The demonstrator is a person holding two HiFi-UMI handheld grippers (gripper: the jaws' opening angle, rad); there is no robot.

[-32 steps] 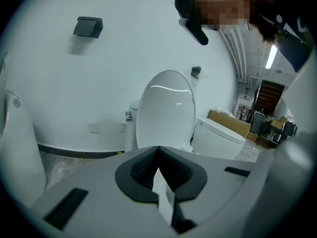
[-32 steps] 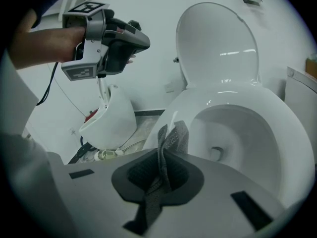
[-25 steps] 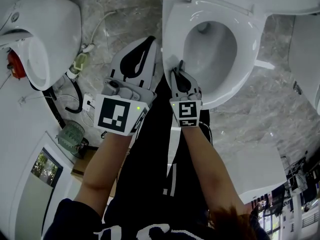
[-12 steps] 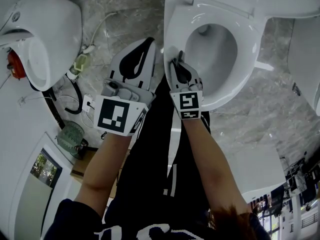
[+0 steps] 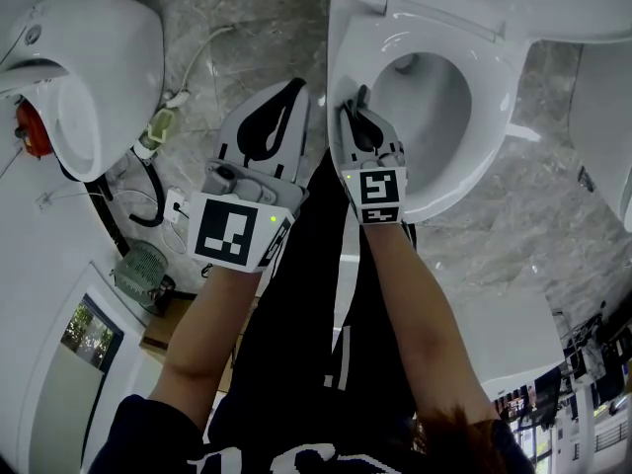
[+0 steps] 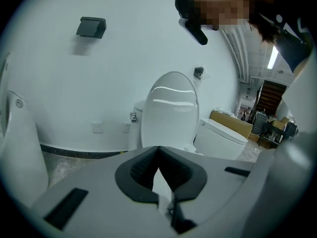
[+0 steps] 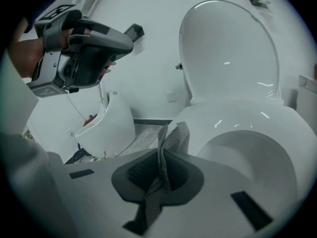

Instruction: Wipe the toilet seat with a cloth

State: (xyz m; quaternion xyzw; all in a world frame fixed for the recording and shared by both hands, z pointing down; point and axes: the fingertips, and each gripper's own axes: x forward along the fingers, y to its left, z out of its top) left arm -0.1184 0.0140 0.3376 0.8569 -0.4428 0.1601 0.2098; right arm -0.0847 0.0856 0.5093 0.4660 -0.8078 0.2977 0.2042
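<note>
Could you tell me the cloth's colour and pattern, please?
The cloth is grey with a fine dotted weave, clearest in the right gripper view.

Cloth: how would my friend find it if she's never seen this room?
Find the white toilet with its lid up. At the left edge of its seat, as the head view shows it, the right tongs are shut on the cloth. It is grey and mesh-woven, the only soft, dark thing amid all that white.

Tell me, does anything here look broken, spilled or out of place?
Nothing looks broken or spilled. The only untidy spot is a tangle of loose black and white cables on the grey marble floor, between the white toilet bowl and the white fixture at the left.
</note>
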